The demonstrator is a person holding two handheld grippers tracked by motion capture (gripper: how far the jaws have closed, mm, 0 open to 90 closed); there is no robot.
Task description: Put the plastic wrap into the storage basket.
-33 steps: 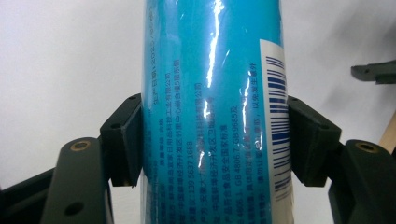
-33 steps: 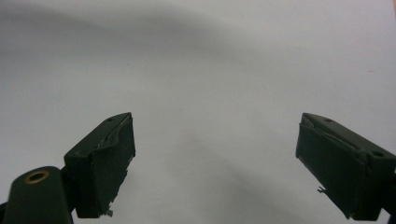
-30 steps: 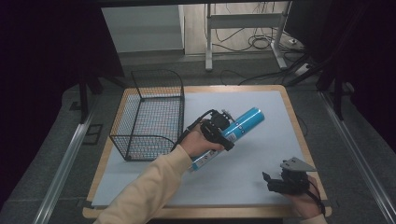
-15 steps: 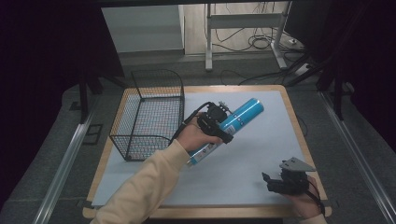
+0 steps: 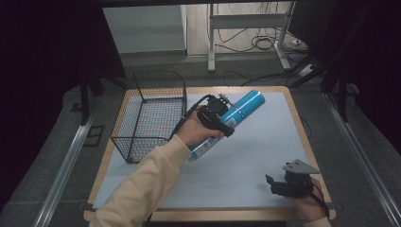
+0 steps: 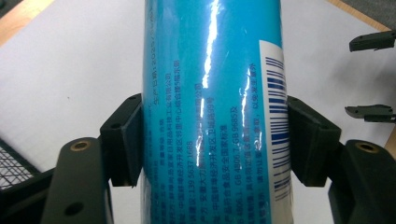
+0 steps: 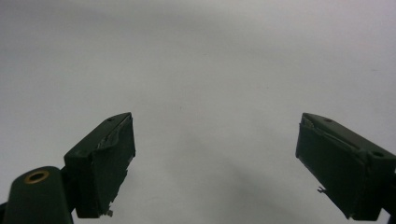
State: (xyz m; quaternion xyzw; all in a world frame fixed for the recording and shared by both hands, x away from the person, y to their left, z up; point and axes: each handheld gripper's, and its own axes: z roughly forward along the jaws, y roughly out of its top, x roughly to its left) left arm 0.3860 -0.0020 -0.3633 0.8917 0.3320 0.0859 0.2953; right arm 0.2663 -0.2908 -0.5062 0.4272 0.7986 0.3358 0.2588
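A tall blue spray can [image 5: 242, 108] with a white barcode label hangs tilted above the middle of the table, its far end raised toward the back right. My left gripper [image 5: 221, 118] is shut on the blue can, and in the left gripper view both jaws press against the can's [image 6: 210, 116] sides. Near the front right corner my right gripper [image 5: 275, 184] rests low and open. Its fingers [image 7: 105, 158] stand wide apart over bare white mat with nothing between them.
A black wire basket [image 5: 151, 113] stands at the table's left, just left of the held can. The white mat [image 5: 255, 151] covers the wooden table [image 5: 309, 151]. Beyond the far edge are metal table legs and cables on the floor.
My left gripper has lifted the blue can higher and drawn it slightly left, toward the basket. The right gripper has stayed where it was.
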